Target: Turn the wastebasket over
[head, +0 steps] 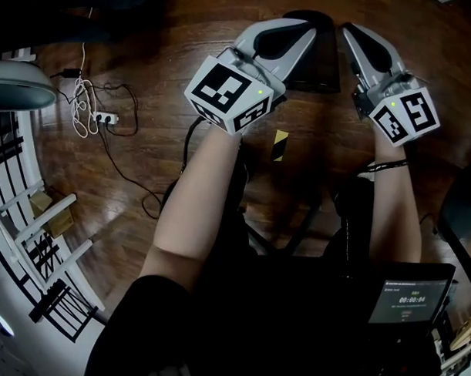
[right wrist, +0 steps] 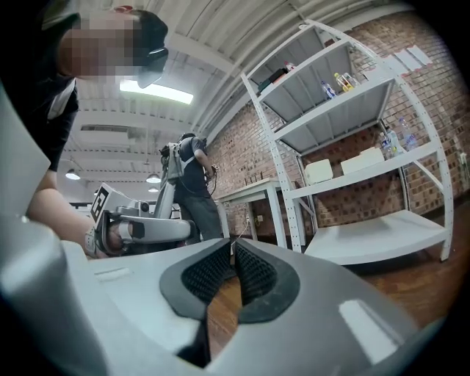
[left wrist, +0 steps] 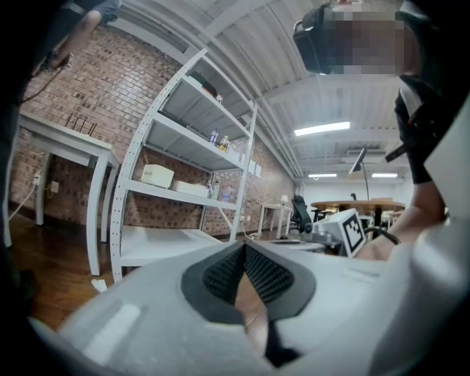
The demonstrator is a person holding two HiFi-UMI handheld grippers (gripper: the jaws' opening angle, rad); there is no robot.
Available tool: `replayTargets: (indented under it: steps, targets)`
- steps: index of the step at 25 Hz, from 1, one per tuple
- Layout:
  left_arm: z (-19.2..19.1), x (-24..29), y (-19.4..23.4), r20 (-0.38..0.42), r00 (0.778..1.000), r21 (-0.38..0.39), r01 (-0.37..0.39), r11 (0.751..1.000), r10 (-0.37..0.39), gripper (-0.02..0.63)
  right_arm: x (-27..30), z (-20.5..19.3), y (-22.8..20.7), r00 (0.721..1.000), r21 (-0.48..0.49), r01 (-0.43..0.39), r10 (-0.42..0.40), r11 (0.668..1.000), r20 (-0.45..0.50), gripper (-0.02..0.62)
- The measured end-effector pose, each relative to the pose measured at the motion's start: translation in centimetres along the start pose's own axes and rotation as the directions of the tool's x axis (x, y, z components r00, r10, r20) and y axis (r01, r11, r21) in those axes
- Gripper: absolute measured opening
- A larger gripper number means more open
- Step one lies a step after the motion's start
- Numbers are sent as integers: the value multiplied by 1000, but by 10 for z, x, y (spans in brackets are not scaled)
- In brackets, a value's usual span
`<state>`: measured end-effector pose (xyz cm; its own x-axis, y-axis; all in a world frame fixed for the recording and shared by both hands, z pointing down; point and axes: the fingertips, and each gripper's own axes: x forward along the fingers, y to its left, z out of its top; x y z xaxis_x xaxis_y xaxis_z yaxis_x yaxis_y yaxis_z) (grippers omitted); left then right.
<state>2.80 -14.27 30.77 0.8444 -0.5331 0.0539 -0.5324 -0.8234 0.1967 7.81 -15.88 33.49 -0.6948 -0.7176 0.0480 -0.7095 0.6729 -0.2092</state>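
Note:
The black wastebasket (head: 323, 63) stands on the wood floor at the top middle of the head view, its left side partly covered. My left gripper (head: 303, 25) reaches forward over its left edge. My right gripper (head: 347, 29) is just to the right of it. I cannot tell whether either one touches it. In the left gripper view my left gripper (left wrist: 244, 247) is shut, tips together, nothing between them. My right gripper (right wrist: 233, 244) is likewise shut and empty in its own view. The basket shows in neither gripper view.
A power strip with tangled cables (head: 99, 117) lies on the floor at left, beside a white rack (head: 42, 215). A yellow-black tape mark (head: 279, 145) is on the floor. White shelving (left wrist: 183, 191), a white table (left wrist: 66, 139) and a standing person (right wrist: 192, 183) are around.

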Motion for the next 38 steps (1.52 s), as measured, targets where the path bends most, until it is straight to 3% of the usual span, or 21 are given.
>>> replayTargets:
  steps: [11, 13, 16, 19, 21, 23, 26, 29, 32, 34, 38]
  targets:
    - [7, -5, 5, 14, 1000, -12, -15, 1000, 15, 2, 4, -32, -30, 992, 182, 119, -123, 976, 9, 11]
    - [10, -7, 6, 23, 1000, -16, -18, 1000, 18, 2, 4, -45, -34, 989, 238, 144, -147, 960, -5, 12]
    - [18, -5, 6, 41, 999, -22, -21, 1000, 22, 2, 1, -66, -44, 983, 374, 172, -182, 911, -9, 12]
    - [27, 0, 8, 57, 998, -27, -22, 999, 24, 3, -9, -97, -63, 965, 488, 243, -261, 839, -32, 18]
    - [32, 7, 4, 56, 998, -19, -16, 1000, 17, 3, -23, -123, -76, 944, 565, 299, -324, 769, -58, 20]
    - [34, 10, 2, 57, 998, -8, -15, 1000, 15, 2, -39, -150, -87, 917, 647, 341, -392, 683, -70, 21]
    - [30, -3, 10, 69, 997, -13, -24, 1000, 25, 2, -59, -199, -87, 856, 761, 378, -511, 527, -72, 28]
    - [33, -12, 15, 86, 996, -24, -30, 999, 32, 2, -70, -237, -73, 821, 811, 401, -560, 427, -111, 35]
    - [40, -11, 12, 102, 994, -34, -21, 999, 25, 3, -78, -264, -53, 786, 865, 406, -596, 294, -167, 69]
    - [46, -10, 7, 116, 993, -34, -11, 999, 15, 2, -82, -278, -44, 774, 875, 413, -604, 253, -191, 91]
    - [51, -9, 2, 132, 991, -42, -4, 999, 9, 2, -89, -304, -30, 761, 882, 424, -608, 205, -225, 114]
